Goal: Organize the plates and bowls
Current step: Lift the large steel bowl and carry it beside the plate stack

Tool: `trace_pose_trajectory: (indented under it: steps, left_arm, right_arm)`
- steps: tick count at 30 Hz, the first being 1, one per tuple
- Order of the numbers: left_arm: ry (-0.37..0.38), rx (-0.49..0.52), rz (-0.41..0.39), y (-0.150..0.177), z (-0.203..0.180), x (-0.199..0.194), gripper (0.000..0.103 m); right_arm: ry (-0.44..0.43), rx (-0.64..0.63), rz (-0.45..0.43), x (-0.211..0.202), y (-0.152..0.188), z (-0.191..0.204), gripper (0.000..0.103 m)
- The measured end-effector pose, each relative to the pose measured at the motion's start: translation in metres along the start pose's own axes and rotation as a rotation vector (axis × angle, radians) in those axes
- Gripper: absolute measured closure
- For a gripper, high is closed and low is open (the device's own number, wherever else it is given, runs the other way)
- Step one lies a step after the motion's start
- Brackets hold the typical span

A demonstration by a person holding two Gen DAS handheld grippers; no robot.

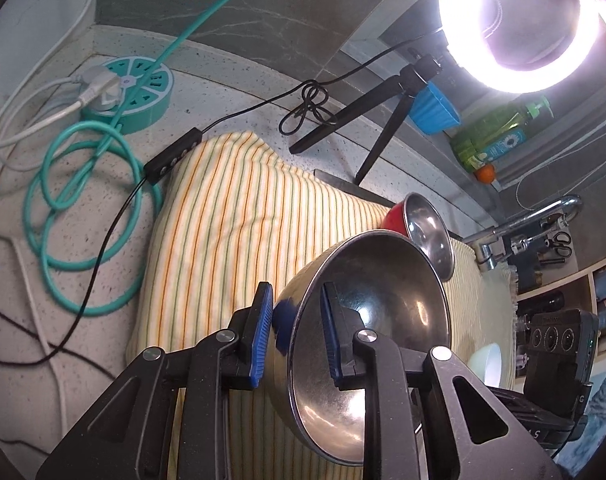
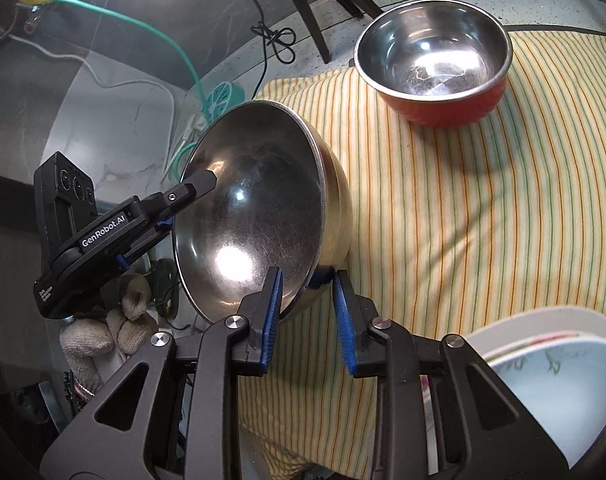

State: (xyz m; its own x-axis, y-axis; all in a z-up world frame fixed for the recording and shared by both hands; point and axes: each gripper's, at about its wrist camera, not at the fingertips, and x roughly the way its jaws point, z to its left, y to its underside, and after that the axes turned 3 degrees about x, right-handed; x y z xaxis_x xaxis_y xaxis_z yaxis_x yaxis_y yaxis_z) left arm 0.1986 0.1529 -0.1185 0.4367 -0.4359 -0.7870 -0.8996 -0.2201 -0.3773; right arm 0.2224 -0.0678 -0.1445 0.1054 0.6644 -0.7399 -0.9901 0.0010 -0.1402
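While the steel bowl (image 1: 367,320) is held tilted above the striped cloth (image 1: 231,216), its rim is straddled by both grippers: the left gripper (image 1: 297,334) and the right gripper (image 2: 309,316) each stand partly open, one finger inside and one outside, and firm contact cannot be told. Only the right view shows the red bowl (image 2: 433,64) upright and a white bowl (image 2: 551,380) nearby; only the left view shows the ring light (image 1: 519,24) and tap (image 1: 543,216).

"GenRobot.AI" is printed in white on the black body of the left gripper (image 2: 191,188), as seen from the right wrist view. Smaller white print lower on the same body is too small to be read. No other text can be made out.
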Motion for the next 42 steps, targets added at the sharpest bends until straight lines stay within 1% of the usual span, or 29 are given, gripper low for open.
trace_pose_trajectory:
  steps: [7,8,12,24,32,36,42]
  left_arm:
    - [-0.002,-0.018,-0.019,0.030,-0.003,-0.020,0.082]
    - [-0.002,-0.020,-0.021,0.034,-0.004,-0.022,0.082]
    - [-0.001,-0.030,-0.022,0.051,-0.005,-0.029,0.082]
    - [-0.025,-0.075,-0.015,0.101,0.004,-0.043,0.082]
    - [-0.040,-0.094,-0.009,0.122,0.009,-0.048,0.082]
    - [-0.047,-0.101,-0.013,0.127,0.009,-0.050,0.082]
    - [-0.058,-0.103,-0.004,0.134,0.009,-0.051,0.082]
  right_arm:
    - [0.000,-0.034,0.013,-0.006,0.023,0.007,0.076]
    - [-0.003,-0.036,0.017,-0.014,0.030,0.006,0.076]
    - [-0.009,-0.043,0.037,-0.016,0.046,0.002,0.076]
    - [-0.004,-0.087,0.126,0.003,0.089,0.001,0.076]
    - [-0.002,-0.106,0.170,0.010,0.110,0.000,0.076]
    - [0.000,-0.122,0.183,0.016,0.114,0.006,0.076]
    - [-0.001,-0.132,0.191,0.012,0.123,0.006,0.076]
